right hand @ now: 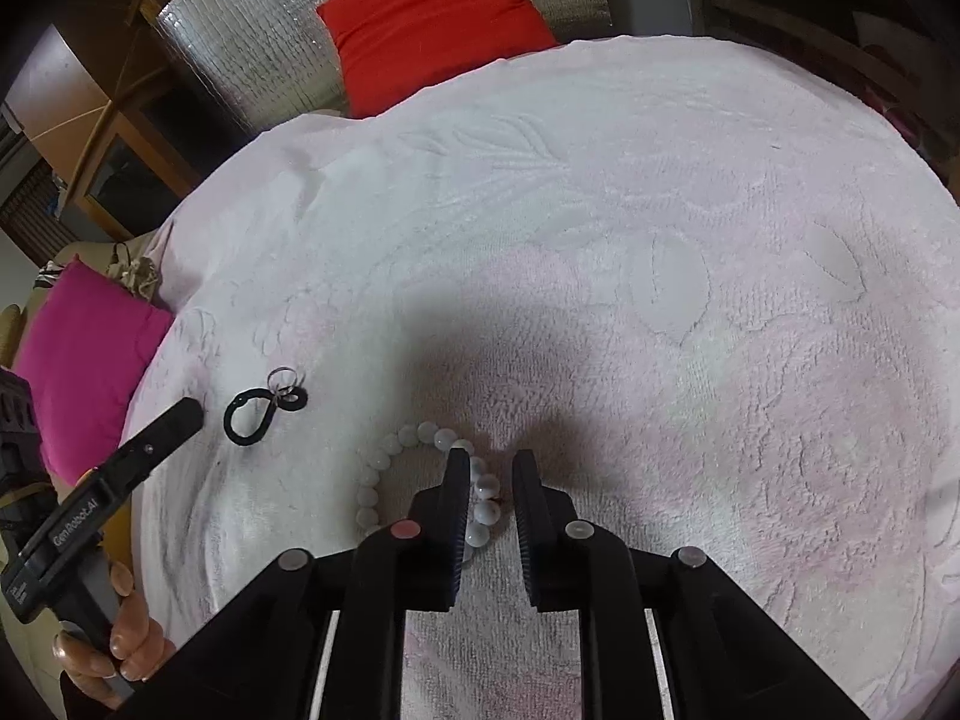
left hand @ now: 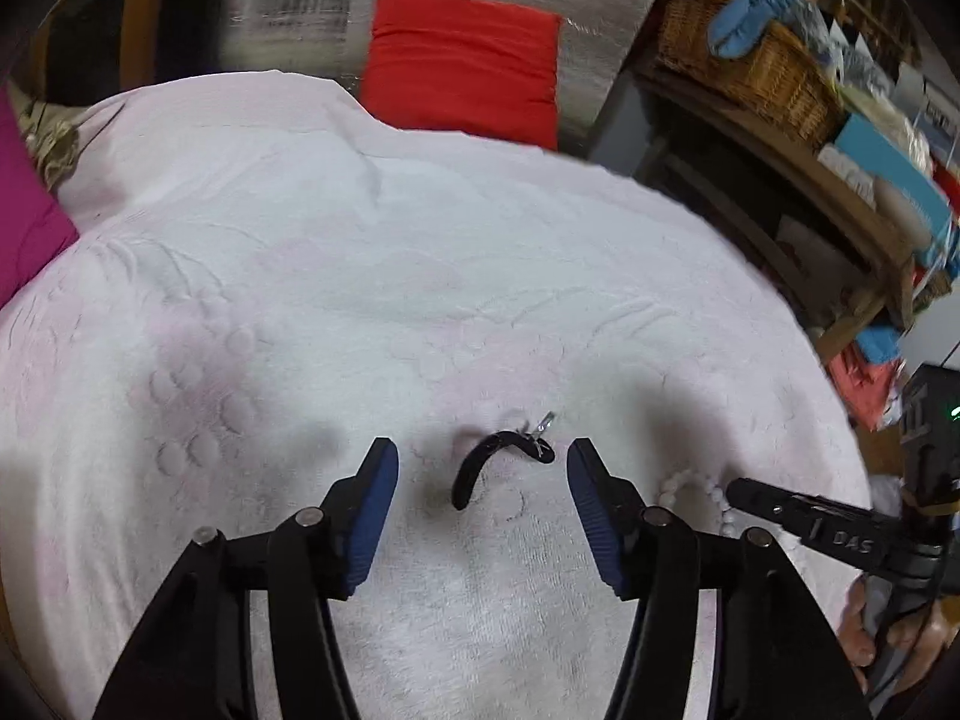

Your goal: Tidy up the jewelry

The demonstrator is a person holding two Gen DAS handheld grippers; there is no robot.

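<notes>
Pickup stage: left gripper (left hand: 482, 471), jaws wide, straddles the black loop (left hand: 480, 468); right gripper (right hand: 491, 462), jaws narrowly parted, straddles the bead bracelet (right hand: 384, 456); closing likely follows.

Loop (right hand: 249, 417) and ring (right hand: 282, 380) lie touching on the towel (right hand: 660, 240), ring at the loop's far end; bracelet (right hand: 384, 468) sits just right of them, left gripper (left hand: 480, 468) straddling the loop, right gripper (right hand: 491, 468) over the bracelet's right side, cushion (right hand: 432, 12) behind the towel
</notes>
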